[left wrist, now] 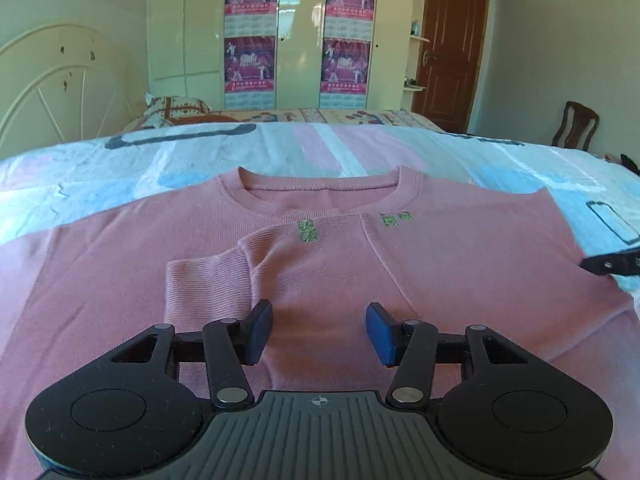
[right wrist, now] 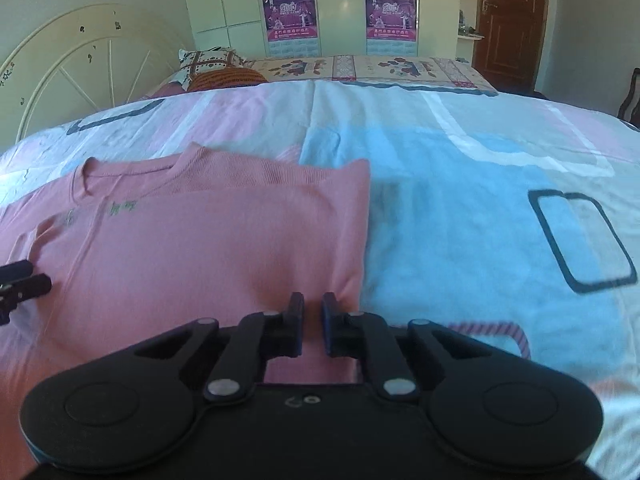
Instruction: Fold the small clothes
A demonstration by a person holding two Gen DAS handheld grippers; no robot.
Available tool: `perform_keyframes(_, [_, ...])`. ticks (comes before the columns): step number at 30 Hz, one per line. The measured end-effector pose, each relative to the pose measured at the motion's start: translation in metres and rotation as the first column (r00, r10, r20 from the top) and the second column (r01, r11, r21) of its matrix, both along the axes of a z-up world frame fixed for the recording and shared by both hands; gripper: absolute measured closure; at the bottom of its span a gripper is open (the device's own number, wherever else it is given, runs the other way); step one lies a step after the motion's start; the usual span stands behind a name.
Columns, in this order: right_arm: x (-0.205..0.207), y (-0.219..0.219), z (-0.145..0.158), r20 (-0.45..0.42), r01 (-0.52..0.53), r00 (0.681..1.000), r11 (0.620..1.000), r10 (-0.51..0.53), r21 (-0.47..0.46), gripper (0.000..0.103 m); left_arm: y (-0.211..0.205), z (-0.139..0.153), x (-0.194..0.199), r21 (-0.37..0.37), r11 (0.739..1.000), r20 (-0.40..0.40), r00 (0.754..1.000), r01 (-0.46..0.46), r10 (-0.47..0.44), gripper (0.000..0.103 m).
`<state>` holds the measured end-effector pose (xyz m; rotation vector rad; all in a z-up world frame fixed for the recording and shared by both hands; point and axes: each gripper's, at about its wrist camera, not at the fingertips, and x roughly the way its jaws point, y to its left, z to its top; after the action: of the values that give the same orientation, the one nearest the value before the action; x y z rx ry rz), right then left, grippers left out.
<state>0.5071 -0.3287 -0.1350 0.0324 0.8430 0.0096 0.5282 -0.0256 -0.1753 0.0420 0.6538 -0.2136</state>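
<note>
We've got the pink sweater (left wrist: 420, 264) lying flat on the bed (left wrist: 120, 168), collar (left wrist: 320, 196) toward the far edge, over the pastel patchwork bedsheet (right wrist: 460, 200). One sleeve (left wrist: 208, 280) is folded in across the chest, cuff lying just ahead of the left gripper (left wrist: 320, 330). Left gripper hovers over the lower front of the sweater, jaws wide apart, nothing between them. Right gripper (right wrist: 311, 322) sits at the sweater's right side edge (right wrist: 362, 240), jaws nearly together with a narrow gap; we can't tell whether fabric is pinched in it. Sweater's right side looks straight, running toward the far edge of the bed. Behind the bed: white headboard (right wrist: 80, 72), wardrobe (left wrist: 304, 36) with posters, brown door (left wrist: 450, 48).
</note>
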Motion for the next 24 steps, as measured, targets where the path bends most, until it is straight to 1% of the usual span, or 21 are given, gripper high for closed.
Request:
perform_keyframes(2, [-0.023, 0.000, 0.001, 0.007, 0.020, 1.000, 1.000, -0.020, -0.015, 0.094, 0.007, 0.003, -0.011, 0.009, 1.000, 0.013, 1.000, -0.014, 0.014, 0.051])
perform_keyframes(4, [-0.040, 0.000, 0.005, 0.019, 0.036, 0.999, 0.999, -0.035, -0.024, 0.092, 0.015, -0.001, -0.017, 0.017, 1.000, -0.012, 1.000, -0.026, 0.026, 0.051])
perform_keyframes(5, [-0.046, 0.001, 0.009, 0.036, 0.037, 0.999, 0.999, -0.037, -0.017, 0.090, 0.019, -0.003, -0.019, 0.029, 0.999, -0.013, 0.999, -0.029, 0.030, 0.051])
perform_keyframes(6, [-0.051, 0.002, 0.013, 0.055, 0.034, 0.998, 0.999, -0.033, -0.007, 0.090, 0.022, -0.003, -0.022, 0.032, 0.999, -0.002, 0.999, -0.038, 0.038, 0.051])
perform_keyframes(7, [-0.054, 0.003, 0.014, 0.057, 0.025, 0.998, 1.000, -0.025, -0.004, 0.090, 0.026, -0.001, -0.024, 0.022, 0.999, 0.003, 0.999, -0.049, 0.049, 0.051])
perform_keyframes(8, [-0.054, 0.005, 0.011, 0.038, 0.017, 0.999, 1.000, -0.017, -0.019, 0.092, 0.028, 0.001, -0.026, 0.018, 0.998, 0.009, 0.998, -0.059, 0.059, 0.051])
perform_keyframes(9, [-0.050, 0.006, 0.005, 0.006, 0.012, 1.000, 0.999, -0.012, -0.047, 0.095, 0.031, 0.002, -0.027, 0.028, 0.997, 0.020, 0.997, -0.078, 0.077, 0.051])
perform_keyframes(10, [-0.047, 0.008, 0.000, -0.016, 0.007, 1.000, 0.998, -0.008, -0.057, 0.095, 0.034, 0.003, -0.027, 0.033, 0.995, 0.021, 0.996, -0.093, 0.092, 0.051])
perform_keyframes(12, [-0.050, 0.010, 0.005, 0.008, 0.020, 1.000, 0.999, -0.019, -0.047, 0.094, 0.038, 0.000, -0.023, 0.030, 0.995, -0.015, 0.996, -0.092, 0.092, 0.051])
perform_keyframes(14, [-0.053, 0.013, 0.008, 0.042, 0.031, 0.999, 0.999, -0.029, -0.043, 0.092, 0.037, 0.000, -0.021, 0.040, 0.995, -0.017, 0.996, -0.090, 0.091, 0.051])
perform_keyframes(15, [-0.050, 0.013, 0.003, 0.017, 0.035, 0.999, 0.998, -0.035, -0.046, 0.095, 0.037, 0.001, -0.021, 0.035, 0.995, -0.021, 0.995, -0.095, 0.096, 0.051])
perform_keyframes(16, [-0.047, 0.012, -0.003, -0.022, 0.038, 0.999, 0.998, -0.039, -0.046, 0.095, 0.038, 0.003, -0.021, 0.023, 0.995, -0.025, 0.994, -0.101, 0.102, 0.051])
perform_keyframes(18, [-0.050, 0.014, 0.000, -0.007, 0.051, 0.999, 0.998, -0.052, -0.041, 0.093, 0.044, 0.007, -0.023, 0.001, 0.993, -0.027, 0.992, -0.120, 0.120, 0.051])
perform_keyframes(20, [-0.056, 0.016, 0.007, 0.025, 0.060, 0.998, 0.998, -0.059, -0.025, 0.088, 0.051, 0.010, -0.028, 0.006, 0.988, -0.022, 0.988, -0.152, 0.152, 0.051])
perform_keyframes(22, [-0.060, 0.016, 0.011, 0.036, 0.070, 0.997, 0.997, -0.070, -0.008, 0.088, 0.066, 0.011, -0.033, -0.003, 0.984, -0.041, 0.983, -0.180, 0.180, 0.050])
perform_keyframes(24, [-0.062, 0.017, 0.013, 0.041, 0.078, 0.996, 0.997, -0.078, -0.001, 0.088, 0.084, 0.012, -0.041, -0.004, 0.975, -0.043, 0.975, -0.220, 0.220, 0.048])
